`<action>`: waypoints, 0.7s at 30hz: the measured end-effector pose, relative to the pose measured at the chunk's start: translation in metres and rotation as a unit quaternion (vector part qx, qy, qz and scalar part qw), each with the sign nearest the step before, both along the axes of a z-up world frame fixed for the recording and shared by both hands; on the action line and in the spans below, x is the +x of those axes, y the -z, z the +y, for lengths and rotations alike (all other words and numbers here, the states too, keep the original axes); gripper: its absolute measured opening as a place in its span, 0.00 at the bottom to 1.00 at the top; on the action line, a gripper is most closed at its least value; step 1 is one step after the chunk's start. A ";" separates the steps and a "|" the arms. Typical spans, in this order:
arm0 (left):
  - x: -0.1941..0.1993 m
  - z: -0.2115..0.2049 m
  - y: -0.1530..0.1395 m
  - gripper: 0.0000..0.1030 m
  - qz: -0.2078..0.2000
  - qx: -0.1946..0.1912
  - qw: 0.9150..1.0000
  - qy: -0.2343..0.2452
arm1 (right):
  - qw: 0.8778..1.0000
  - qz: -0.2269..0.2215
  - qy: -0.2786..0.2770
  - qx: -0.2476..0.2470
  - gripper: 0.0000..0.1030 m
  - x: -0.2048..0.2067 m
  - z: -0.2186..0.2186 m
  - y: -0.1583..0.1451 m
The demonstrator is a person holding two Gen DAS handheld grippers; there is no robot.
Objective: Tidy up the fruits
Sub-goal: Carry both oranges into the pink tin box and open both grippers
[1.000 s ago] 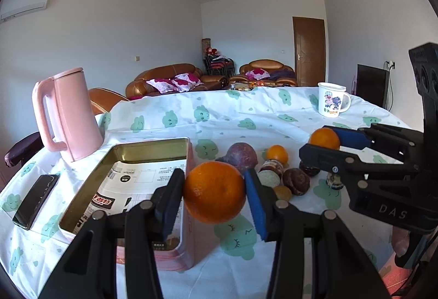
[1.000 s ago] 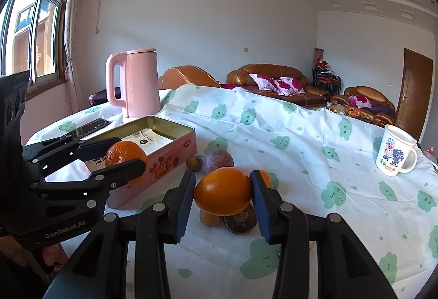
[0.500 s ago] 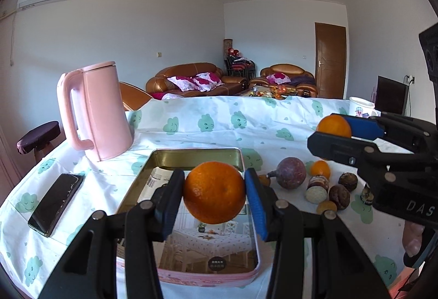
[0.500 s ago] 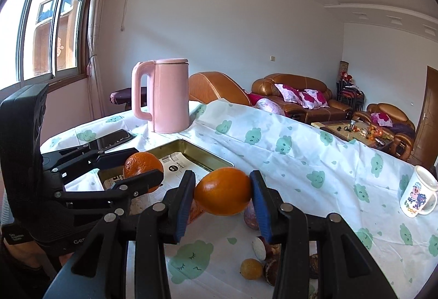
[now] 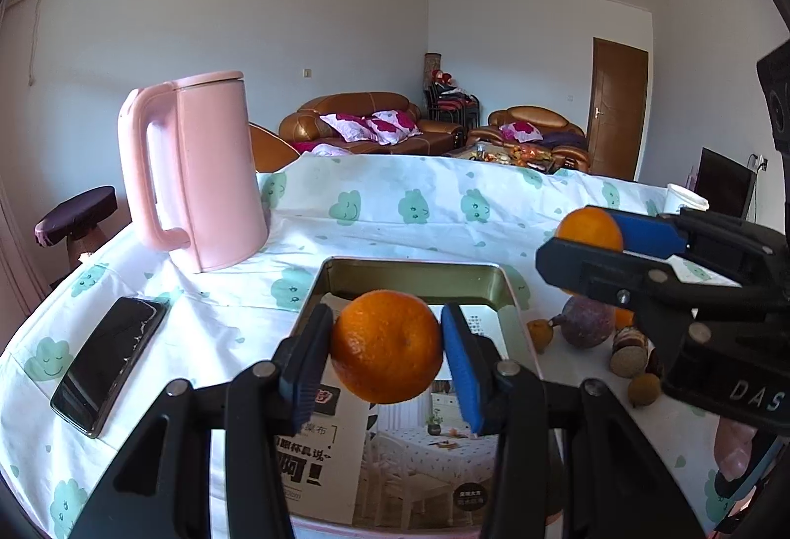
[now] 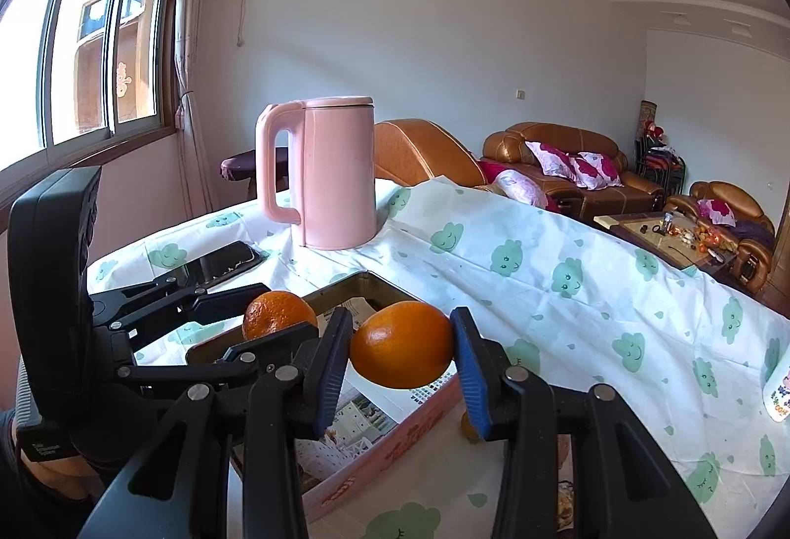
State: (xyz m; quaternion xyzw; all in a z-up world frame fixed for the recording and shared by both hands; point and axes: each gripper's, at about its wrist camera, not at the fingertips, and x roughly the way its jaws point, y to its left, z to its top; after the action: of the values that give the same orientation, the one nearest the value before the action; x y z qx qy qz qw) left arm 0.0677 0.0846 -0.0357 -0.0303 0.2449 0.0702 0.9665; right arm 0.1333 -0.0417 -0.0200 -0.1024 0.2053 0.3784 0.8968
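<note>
Two oranges: one is clamped in each gripper, and both are carried at once above the table.
Table [image 5: 405, 213]: covered by a white cloth printed with green clouds; since a second ago the view over it has swung from the loose fruit toward the tin.
Kettle [image 5: 197, 168]: pink, upright on the cloth beyond the tin; untouched.
Tin [image 5: 414, 267]: open, rectangular, pink-sided, lined with printed paper; no fruit is seen in it yet; a second ago it lay off to the left of the left gripper, now it lies directly beneath it.
Left gripper [image 5: 387, 349]: closed on the left orange [image 5: 387, 346], pads pressed to both sides; the fruit is held over the tin's lined floor, clear of it.
Right gripper [image 6: 402, 349]: closed on the right orange [image 6: 402, 344]; it has been brought from above the loose fruit to the tin's near rim, just beside the left gripper.
Phone [image 5: 108, 366]: dark, flat on the cloth left of the tin.
Loose fruit [image 5: 585, 321]: a purple fruit and several small brown ones left on the cloth right of the tin.
Meaning: transport is judged nearly done; lowering and release into the tin are judged next.
</note>
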 end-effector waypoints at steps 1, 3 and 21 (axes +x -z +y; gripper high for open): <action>0.001 0.002 0.001 0.45 0.002 -0.001 1.000 -0.002 | 1.000 0.004 -0.001 -0.002 0.42 0.002 0.004 0.003; 0.003 0.005 0.003 0.45 0.005 -0.001 1.000 -0.003 | 1.000 0.016 -0.003 -0.007 0.42 0.008 0.010 0.011; 0.017 0.025 0.020 0.45 0.053 0.007 0.998 -0.018 | 0.995 0.091 -0.019 -0.043 0.42 0.028 0.035 0.055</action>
State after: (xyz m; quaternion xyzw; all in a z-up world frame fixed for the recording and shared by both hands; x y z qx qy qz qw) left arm 0.0851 0.1096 -0.0561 -0.0241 0.2943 0.0907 0.9511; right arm 0.1615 -0.0068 -0.0748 -0.1100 0.3002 0.3942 0.8616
